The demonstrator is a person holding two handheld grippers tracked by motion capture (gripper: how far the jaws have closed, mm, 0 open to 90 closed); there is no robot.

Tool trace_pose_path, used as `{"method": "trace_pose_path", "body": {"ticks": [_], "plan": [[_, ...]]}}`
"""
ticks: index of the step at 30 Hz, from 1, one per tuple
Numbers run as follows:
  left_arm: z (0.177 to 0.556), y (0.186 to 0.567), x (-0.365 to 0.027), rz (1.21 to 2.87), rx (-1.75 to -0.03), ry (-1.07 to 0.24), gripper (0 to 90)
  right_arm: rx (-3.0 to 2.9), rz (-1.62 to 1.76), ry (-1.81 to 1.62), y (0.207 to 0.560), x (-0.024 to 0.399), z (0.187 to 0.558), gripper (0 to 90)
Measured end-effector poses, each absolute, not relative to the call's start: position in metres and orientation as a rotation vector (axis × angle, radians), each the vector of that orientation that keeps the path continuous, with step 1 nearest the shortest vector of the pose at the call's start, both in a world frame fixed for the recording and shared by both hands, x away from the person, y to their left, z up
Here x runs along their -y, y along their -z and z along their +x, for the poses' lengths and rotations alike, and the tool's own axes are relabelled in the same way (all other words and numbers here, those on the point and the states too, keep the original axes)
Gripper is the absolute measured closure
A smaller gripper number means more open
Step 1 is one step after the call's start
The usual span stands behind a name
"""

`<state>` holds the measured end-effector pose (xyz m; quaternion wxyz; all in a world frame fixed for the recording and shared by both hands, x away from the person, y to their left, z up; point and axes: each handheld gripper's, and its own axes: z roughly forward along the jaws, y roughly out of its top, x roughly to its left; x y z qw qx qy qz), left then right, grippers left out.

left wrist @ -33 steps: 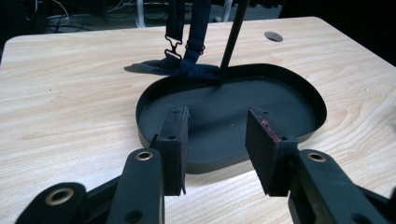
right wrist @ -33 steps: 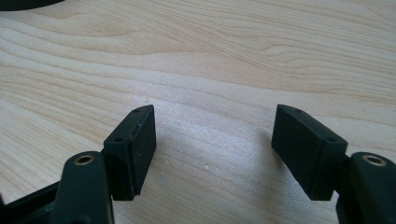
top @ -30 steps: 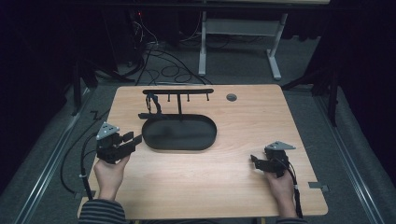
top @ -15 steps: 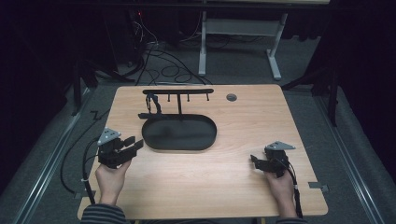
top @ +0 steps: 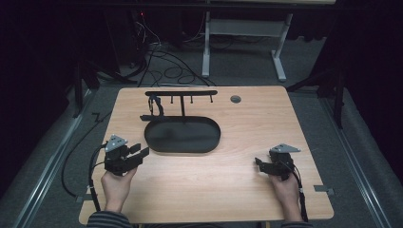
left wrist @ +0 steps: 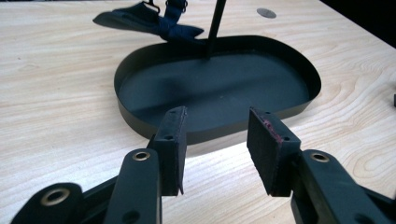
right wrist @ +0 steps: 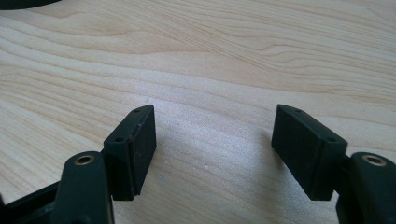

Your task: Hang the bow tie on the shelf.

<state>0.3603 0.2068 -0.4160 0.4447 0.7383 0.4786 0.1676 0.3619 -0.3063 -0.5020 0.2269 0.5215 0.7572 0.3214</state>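
High view: 2 hand-held grippers (top: pixel 139 154) (top: pixel 260 164), 1 tray (top: pixel 182 136).

Left gripper (top: pixel 138 154) and right gripper (top: pixel 259 163) (both agape, empty)

one wooden table (top: pixel 247 190). on it, one black oval tray (top: pixel 183 147) with one rack post and bar (top: pixel 182 93), one dark strap (top: pixel 154 107) hanging near the far left, one round grommet (top: pixel 235 99) by the far edge. two grippers: left gripper (top: pixel 138 154), right gripper (top: pixel 259 164).

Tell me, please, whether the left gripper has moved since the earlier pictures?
Yes: the left gripper, jaws open with nothing between them, has drawn back toward the person and the table's near edge, away from the black oval tray.
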Motion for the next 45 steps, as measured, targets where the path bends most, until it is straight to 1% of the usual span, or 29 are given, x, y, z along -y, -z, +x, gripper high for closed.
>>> {"method": "trace_pose_path", "body": {"ticks": [18,37,45], "plan": [[0.356,0.439,-0.201,1.853,-1.214,-0.377,56.9,-2.087,1.437,-0.886,0.502,0.306,0.362,32.2],[0.355,0.468,-0.19,1.89,-1.242,-0.371,55.7,-2.087,1.437,-0.885,0.502,0.306,0.362,32.2],[0.357,0.479,-0.182,1.924,-1.246,-0.412,53.3,-2.087,1.437,-0.886,0.502,0.306,0.362,32.2]]}}
